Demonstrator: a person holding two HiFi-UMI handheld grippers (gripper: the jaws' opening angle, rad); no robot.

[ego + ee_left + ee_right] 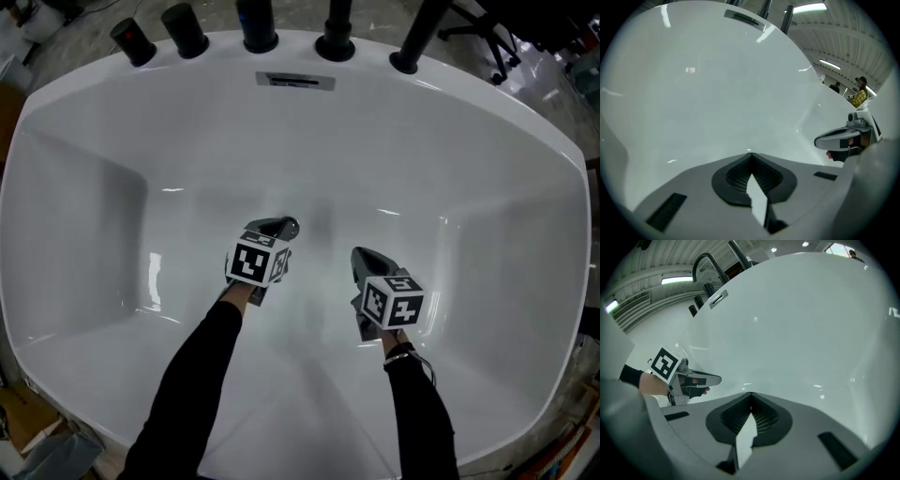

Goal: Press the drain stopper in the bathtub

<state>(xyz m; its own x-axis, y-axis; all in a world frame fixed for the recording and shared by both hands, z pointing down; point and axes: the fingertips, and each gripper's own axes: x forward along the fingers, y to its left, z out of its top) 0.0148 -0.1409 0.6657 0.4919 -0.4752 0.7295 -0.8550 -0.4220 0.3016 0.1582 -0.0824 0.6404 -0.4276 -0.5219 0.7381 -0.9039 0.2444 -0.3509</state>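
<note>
Drain stopper shows only as a small shiny round edge on the floor of the bathtub, near the middle, just past the tip of the left gripper. That gripper's jaws are pressed together with nothing between them, and its own view shows only white tub beyond the tip. The right gripper hangs nearby, to the right of the stopper, its jaws likewise closed and empty.

To press well, I would bring the closed left tip squarely over the disc's centre and push straight down, since an off-centre push could slip on the glossy metal.

The stopper seems to lie flat and face upward. Being round, it has no long axis that I can make out.
</note>
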